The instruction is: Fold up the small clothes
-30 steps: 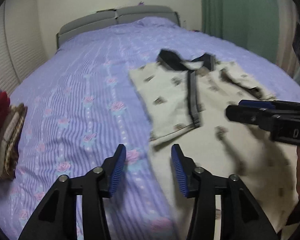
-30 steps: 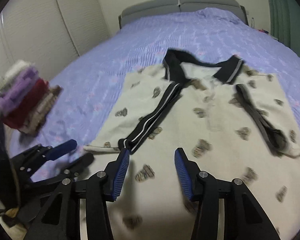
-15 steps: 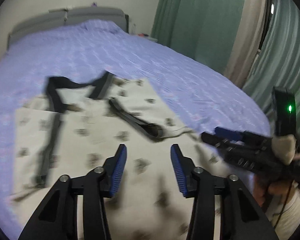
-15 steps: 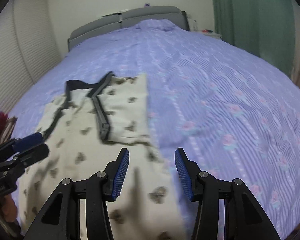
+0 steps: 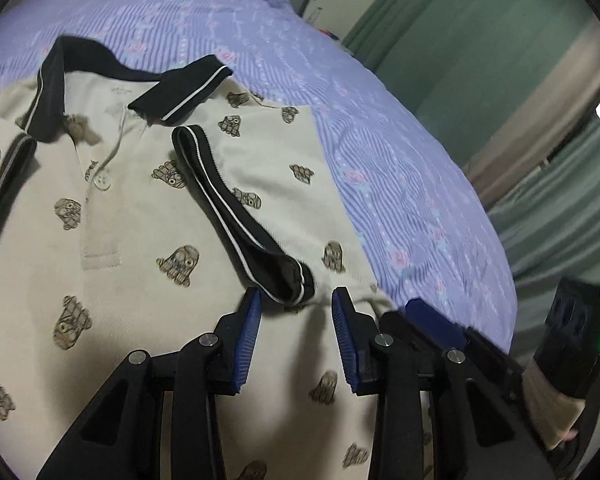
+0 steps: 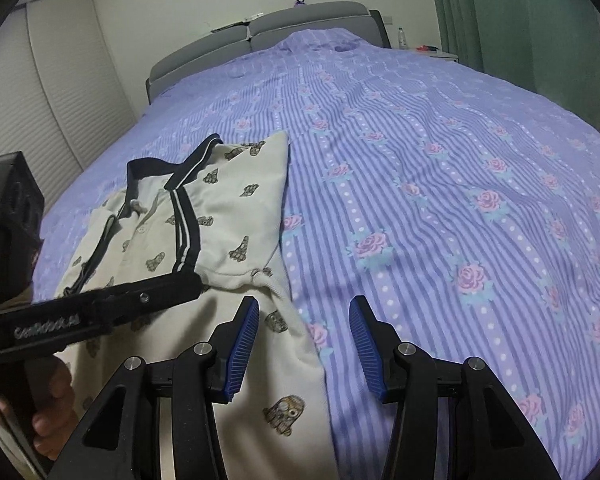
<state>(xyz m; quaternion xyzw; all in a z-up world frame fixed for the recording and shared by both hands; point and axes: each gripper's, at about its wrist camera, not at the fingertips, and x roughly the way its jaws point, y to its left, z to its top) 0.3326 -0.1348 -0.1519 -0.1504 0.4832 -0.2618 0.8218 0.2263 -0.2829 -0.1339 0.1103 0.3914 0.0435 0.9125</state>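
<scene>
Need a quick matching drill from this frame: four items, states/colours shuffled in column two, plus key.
Column 1:
1. polo shirt
2. sleeve cuff
3. bedspread
4. curtain

Column 2:
A. green, hanging beside the bed
B. purple stripes with pink roses
C. black with a white stripe, folded in over the shirt front
D. cream with small printed figures, lying flat on the bed

Pairs: 1-D, 2-C, 3-B, 4-A
</scene>
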